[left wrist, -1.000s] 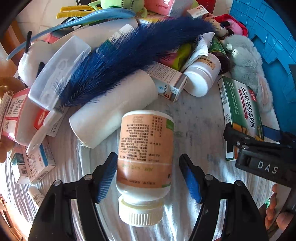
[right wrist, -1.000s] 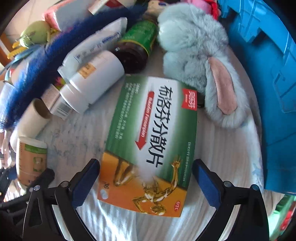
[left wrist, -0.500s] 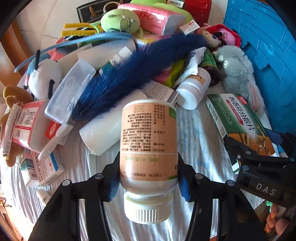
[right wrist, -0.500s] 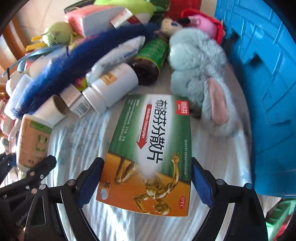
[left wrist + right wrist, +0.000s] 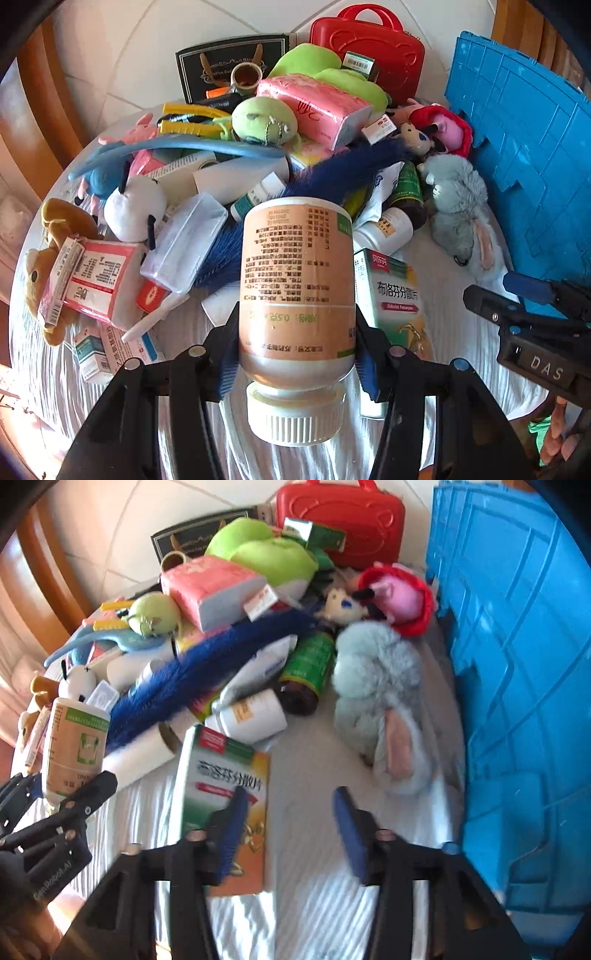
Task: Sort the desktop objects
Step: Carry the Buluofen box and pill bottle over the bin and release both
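Note:
My left gripper (image 5: pixel 295 354) is shut on an orange-labelled pill bottle (image 5: pixel 297 291) with a white cap, held off the cloth; it also shows at the left of the right wrist view (image 5: pixel 74 749). My right gripper (image 5: pixel 291 830) is open and empty, above the white cloth just right of a green and orange medicine box (image 5: pixel 225 794). That box also lies behind the bottle in the left wrist view (image 5: pixel 395 295). A heap of toys, boxes and bottles fills the far half of the round table.
A blue plastic crate (image 5: pixel 517 701) stands along the right edge. A grey plush rabbit (image 5: pixel 376 698) lies beside it. A blue feather duster (image 5: pixel 207 679), white pill bottle (image 5: pixel 255 716), green-labelled brown bottle (image 5: pixel 306 672), pink tissue pack (image 5: pixel 314 103) and red case (image 5: pixel 373 48) crowd the pile.
My left gripper closed on the pill bottle and lifted it. My right gripper rose and shifted right off the medicine box, its jaws narrower but still open.

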Action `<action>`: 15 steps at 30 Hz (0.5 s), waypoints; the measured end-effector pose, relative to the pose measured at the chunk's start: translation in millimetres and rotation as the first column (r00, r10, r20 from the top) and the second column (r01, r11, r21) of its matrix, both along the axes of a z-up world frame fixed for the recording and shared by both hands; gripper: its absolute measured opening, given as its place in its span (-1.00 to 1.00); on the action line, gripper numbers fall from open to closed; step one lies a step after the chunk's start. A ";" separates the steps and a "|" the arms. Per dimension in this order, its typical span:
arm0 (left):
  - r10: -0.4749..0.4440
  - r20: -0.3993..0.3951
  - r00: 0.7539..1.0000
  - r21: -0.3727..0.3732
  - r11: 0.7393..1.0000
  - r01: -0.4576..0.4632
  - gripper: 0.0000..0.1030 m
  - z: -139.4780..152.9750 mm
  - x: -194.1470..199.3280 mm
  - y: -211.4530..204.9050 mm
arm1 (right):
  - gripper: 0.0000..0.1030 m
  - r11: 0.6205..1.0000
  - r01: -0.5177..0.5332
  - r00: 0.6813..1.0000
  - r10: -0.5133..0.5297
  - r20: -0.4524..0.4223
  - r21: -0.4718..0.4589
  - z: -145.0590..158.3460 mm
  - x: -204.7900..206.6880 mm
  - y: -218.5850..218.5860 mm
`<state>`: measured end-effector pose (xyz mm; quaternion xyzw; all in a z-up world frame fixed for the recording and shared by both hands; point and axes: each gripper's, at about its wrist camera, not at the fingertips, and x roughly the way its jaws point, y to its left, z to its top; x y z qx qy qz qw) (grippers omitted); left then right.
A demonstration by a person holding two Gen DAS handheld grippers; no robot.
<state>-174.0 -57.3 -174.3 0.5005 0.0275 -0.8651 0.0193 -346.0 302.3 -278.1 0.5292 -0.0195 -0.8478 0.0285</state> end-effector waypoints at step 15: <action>0.020 0.118 0.993 -0.007 1.000 -0.019 0.00 -79.0 -4.7 -49.2 | 0.59 0.998 0.010 0.981 0.004 0.195 -0.068 -96.7 -43.1 -59.9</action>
